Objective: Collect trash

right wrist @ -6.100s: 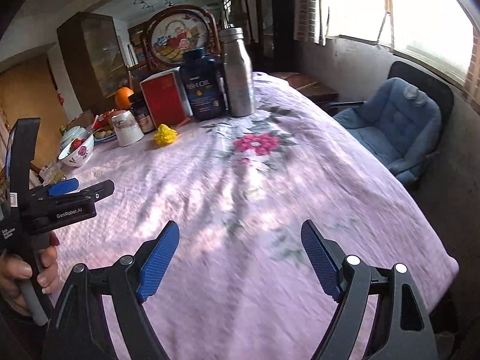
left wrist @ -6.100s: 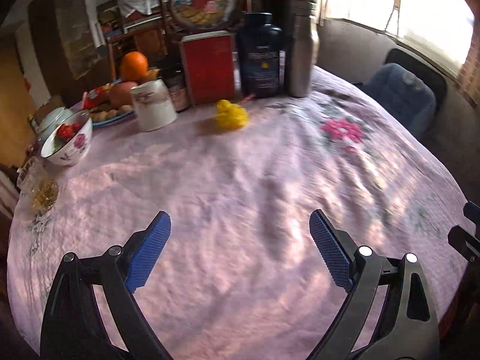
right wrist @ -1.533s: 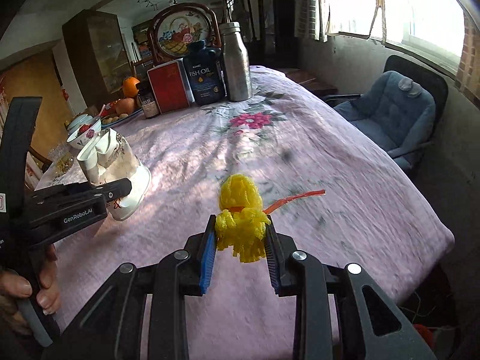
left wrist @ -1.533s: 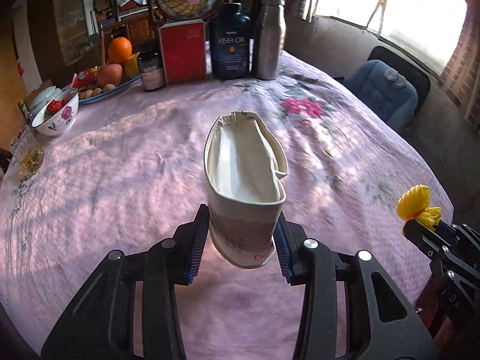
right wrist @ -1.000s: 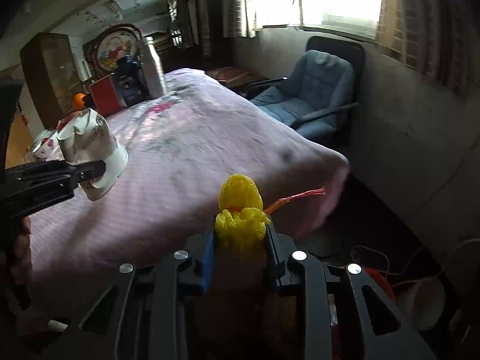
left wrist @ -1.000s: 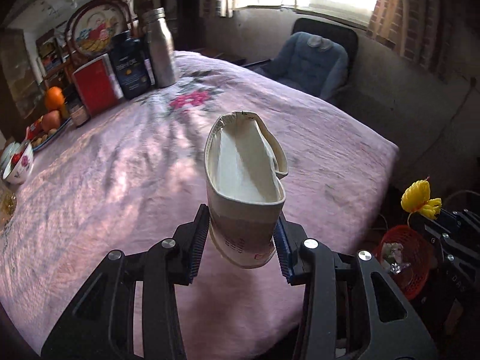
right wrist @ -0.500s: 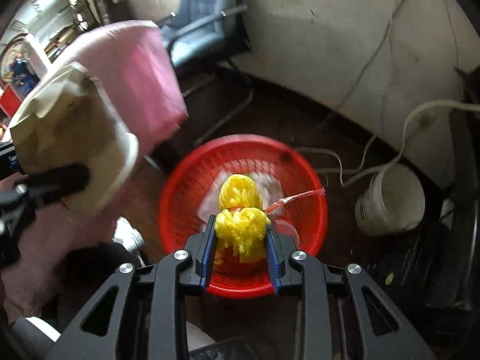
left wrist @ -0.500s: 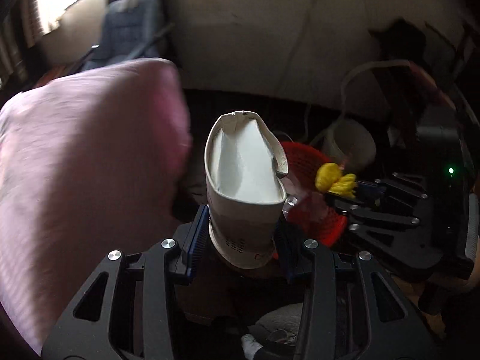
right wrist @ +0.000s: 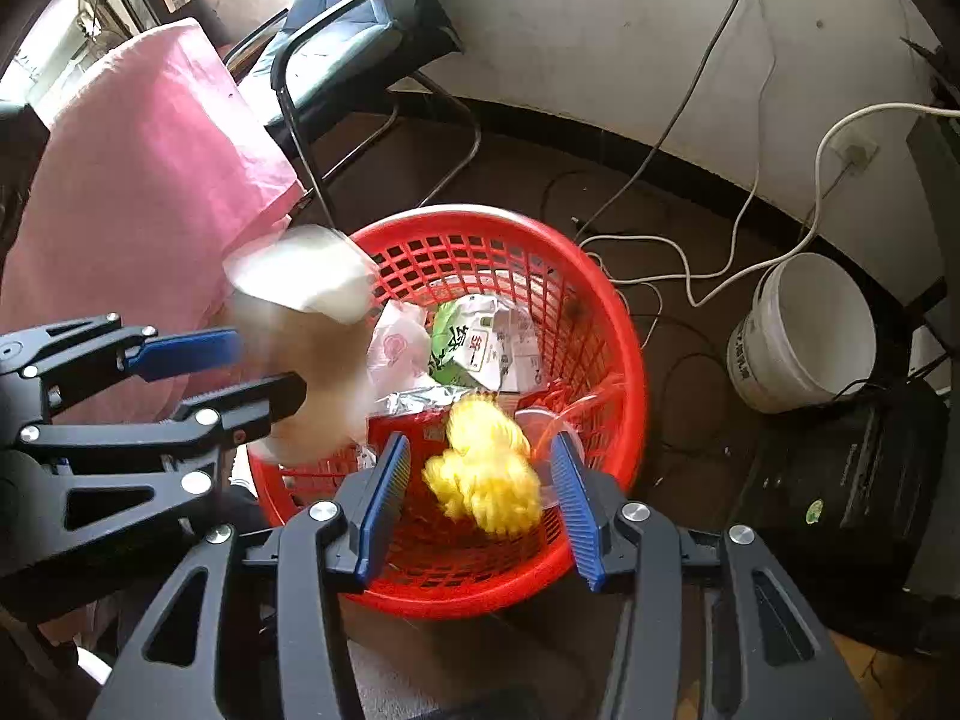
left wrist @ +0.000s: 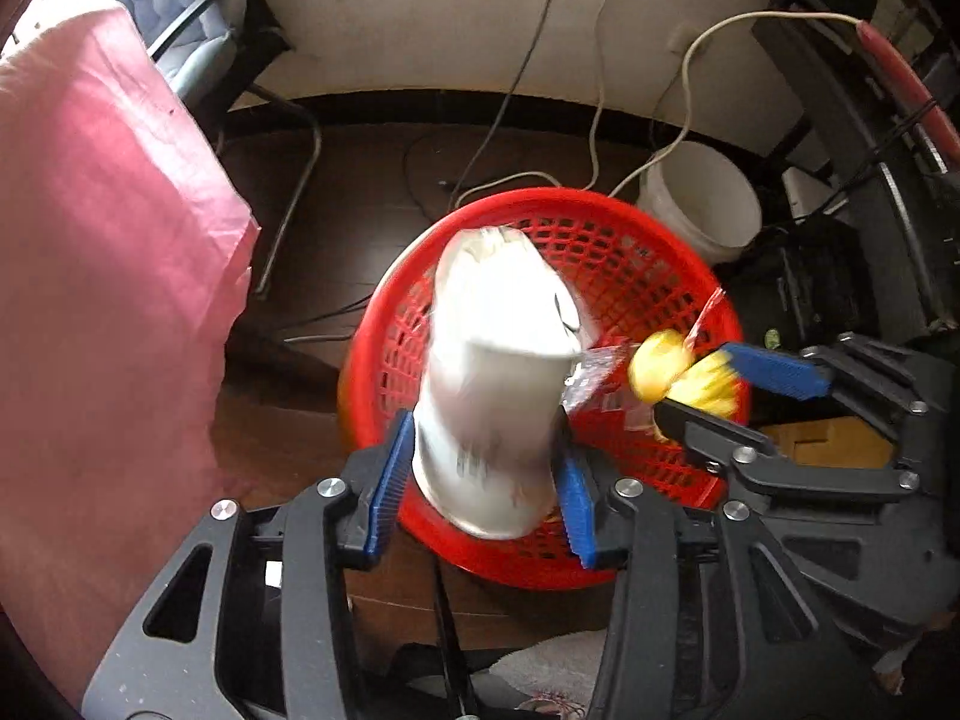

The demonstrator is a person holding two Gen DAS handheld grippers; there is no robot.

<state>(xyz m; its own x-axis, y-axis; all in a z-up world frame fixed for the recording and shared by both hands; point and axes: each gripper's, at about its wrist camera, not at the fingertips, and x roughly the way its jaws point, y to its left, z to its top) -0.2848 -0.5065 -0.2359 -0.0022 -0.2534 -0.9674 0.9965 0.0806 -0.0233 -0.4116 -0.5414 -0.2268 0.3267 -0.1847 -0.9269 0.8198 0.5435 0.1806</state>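
Note:
A red mesh trash basket point(left wrist: 636, 276) point(right wrist: 606, 324) stands on the dark floor beside the table. My left gripper point(left wrist: 486, 480) holds over its rim with the pads spread apart; the crushed white paper cup point(left wrist: 498, 372) point(right wrist: 306, 324) sits blurred between them, slipping free. My right gripper point(right wrist: 483, 483) is open over the basket; the yellow netting ball point(right wrist: 486, 468) point(left wrist: 678, 366) hangs loose between its pads, touching neither clearly. Wrappers and a green packet point(right wrist: 468, 342) lie inside the basket.
The pink tablecloth point(left wrist: 96, 276) point(right wrist: 138, 180) hangs at the left. A white bucket point(right wrist: 804, 330) point(left wrist: 702, 198) and loose cables point(right wrist: 690, 264) lie right of the basket. A blue chair point(right wrist: 354, 18) stands behind. A black case point(right wrist: 852, 468) sits at the right.
Both grippers have opened over the red basket. The yellow ball and the paper cup are released and blurred, dropping toward the basket. Both grippers moved closer to the basket.

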